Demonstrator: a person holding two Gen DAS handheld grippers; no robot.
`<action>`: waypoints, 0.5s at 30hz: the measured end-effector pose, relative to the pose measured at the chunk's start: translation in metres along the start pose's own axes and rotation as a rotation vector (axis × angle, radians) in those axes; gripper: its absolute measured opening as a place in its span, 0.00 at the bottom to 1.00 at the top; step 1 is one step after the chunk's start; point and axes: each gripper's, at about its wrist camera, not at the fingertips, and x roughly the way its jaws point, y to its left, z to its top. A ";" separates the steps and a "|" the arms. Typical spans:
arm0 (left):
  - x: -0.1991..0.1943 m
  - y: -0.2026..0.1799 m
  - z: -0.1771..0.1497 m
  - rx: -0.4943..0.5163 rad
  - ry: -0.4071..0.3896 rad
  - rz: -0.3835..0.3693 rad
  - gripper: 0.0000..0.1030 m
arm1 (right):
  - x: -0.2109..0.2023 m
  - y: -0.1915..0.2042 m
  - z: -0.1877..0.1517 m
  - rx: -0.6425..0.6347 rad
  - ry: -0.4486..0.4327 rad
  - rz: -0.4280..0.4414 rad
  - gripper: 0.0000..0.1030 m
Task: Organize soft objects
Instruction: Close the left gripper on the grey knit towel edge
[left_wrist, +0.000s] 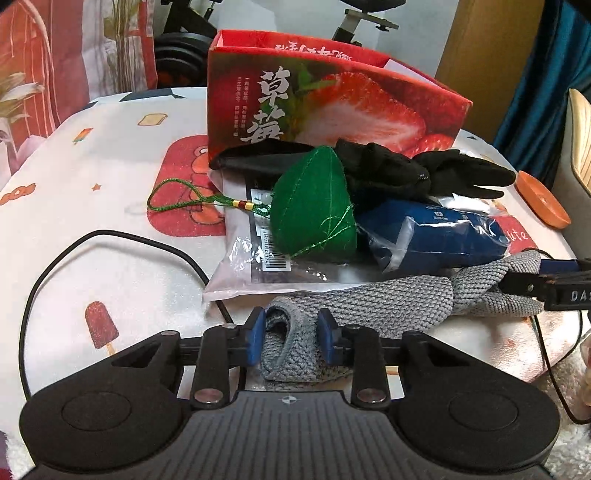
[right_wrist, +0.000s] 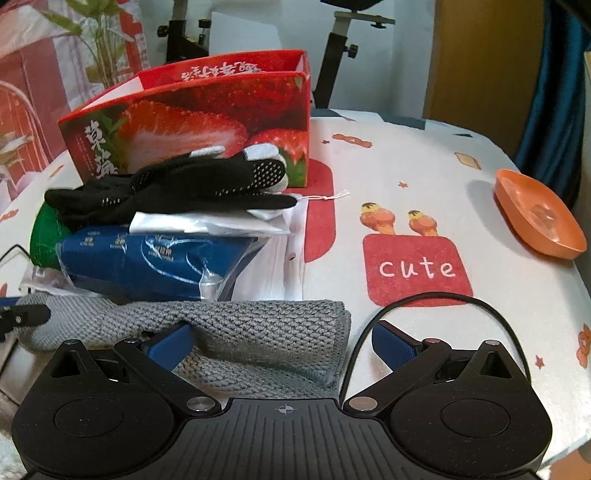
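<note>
A grey knitted cloth (left_wrist: 369, 295) lies along the table's front. My left gripper (left_wrist: 291, 339) is shut on its folded left end, a blue pad on each side. My right gripper (right_wrist: 284, 343) stands open wide; its left finger rests on the cloth's (right_wrist: 258, 332) right end and nothing is pinched. Behind the cloth sit a green stuffed pouch (left_wrist: 314, 206) with a tassel cord, black gloves (left_wrist: 406, 170) and a blue packet (left_wrist: 436, 236) in clear plastic. An open red strawberry box (left_wrist: 332, 96) stands behind them.
A flat plastic bag (left_wrist: 255, 269) with a barcode lies under the pile. An orange dish (right_wrist: 539, 214) sits near the table's right edge. Black cables (left_wrist: 110, 236) (right_wrist: 424, 299) loop over the patterned tablecloth (right_wrist: 406, 177). Stands and a curtain are beyond the table.
</note>
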 end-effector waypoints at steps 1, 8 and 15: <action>0.000 -0.001 0.000 0.002 -0.001 0.002 0.32 | 0.002 0.001 -0.002 -0.007 -0.001 0.005 1.00; 0.004 -0.002 -0.001 -0.008 -0.004 0.007 0.35 | 0.019 -0.002 -0.010 0.006 0.023 0.025 1.00; 0.006 0.006 0.000 -0.054 0.006 -0.017 0.38 | 0.023 0.004 -0.013 -0.036 0.027 -0.004 1.00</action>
